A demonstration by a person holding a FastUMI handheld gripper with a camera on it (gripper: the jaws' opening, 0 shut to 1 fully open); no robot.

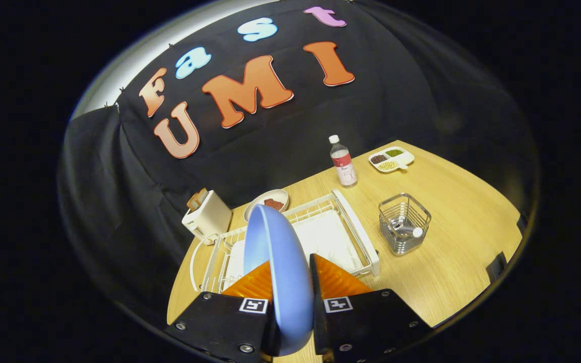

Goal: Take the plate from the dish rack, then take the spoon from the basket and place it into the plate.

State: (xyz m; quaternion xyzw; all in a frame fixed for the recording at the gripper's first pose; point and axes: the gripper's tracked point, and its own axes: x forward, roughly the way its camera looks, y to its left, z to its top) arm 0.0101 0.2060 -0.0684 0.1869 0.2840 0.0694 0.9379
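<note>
Gripper [290,282] closed on blue plate [278,262], both fingers [338,280] pressing its faces; plate held upright, edge-on betw. them.

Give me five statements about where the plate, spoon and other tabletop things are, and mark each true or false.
1. The tool is shut on the blue plate, held on edge. True.
2. The spoon lies in the plate. False: it sits in the wire basket.
3. The basket stands inside the dish rack. False: it stands on the table beside it.
4. A bottle stands upright beyond the rack. True.
5. The toaster holds no bread. False: toast sticks out of it.
</note>
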